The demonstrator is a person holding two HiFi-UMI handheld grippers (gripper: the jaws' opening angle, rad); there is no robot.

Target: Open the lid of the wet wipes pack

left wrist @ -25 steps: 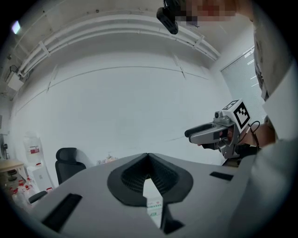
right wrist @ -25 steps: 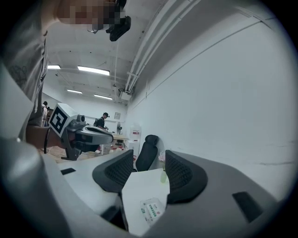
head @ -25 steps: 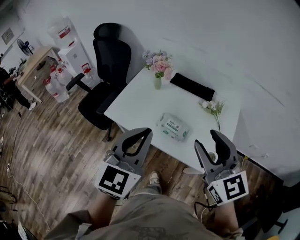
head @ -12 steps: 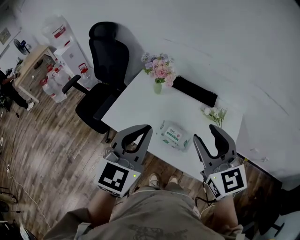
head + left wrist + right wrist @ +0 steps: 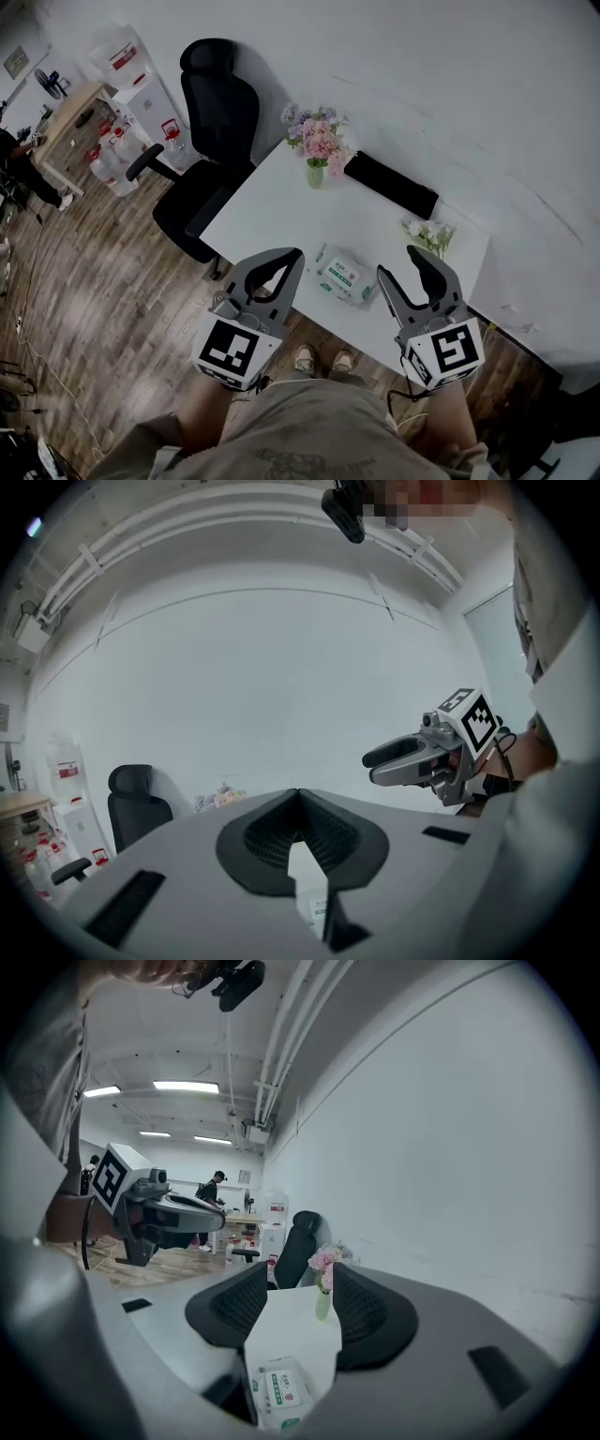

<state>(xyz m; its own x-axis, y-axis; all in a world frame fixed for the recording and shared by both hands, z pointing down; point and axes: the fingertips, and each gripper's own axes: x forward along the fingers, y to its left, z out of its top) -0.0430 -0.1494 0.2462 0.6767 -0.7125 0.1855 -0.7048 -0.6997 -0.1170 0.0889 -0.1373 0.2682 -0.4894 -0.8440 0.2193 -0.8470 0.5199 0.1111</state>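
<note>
The wet wipes pack (image 5: 342, 275), white with a green label and its lid down, lies near the front edge of the white table (image 5: 281, 202). My left gripper (image 5: 296, 255) hovers just left of the pack with its jaw tips together and nothing held. To the pack's right, my right gripper (image 5: 400, 263) stands open and empty. In the right gripper view the pack (image 5: 279, 1391) lies low between the spread jaws of the right gripper (image 5: 300, 1274), apart from them. The left gripper view shows the left gripper (image 5: 297, 794) with its tips touching and a sliver of the pack (image 5: 314, 907) below.
A vase of pink flowers (image 5: 317, 142) and a long black pad (image 5: 389, 185) stand at the table's back. A small white flower bunch (image 5: 429, 232) lies right of the pack. A black office chair (image 5: 211, 141) stands at the table's left, with water bottles (image 5: 112, 155) beyond.
Both grippers have moved forward toward the table and now flank the pack. The right jaws stay open and the left stay together.
</note>
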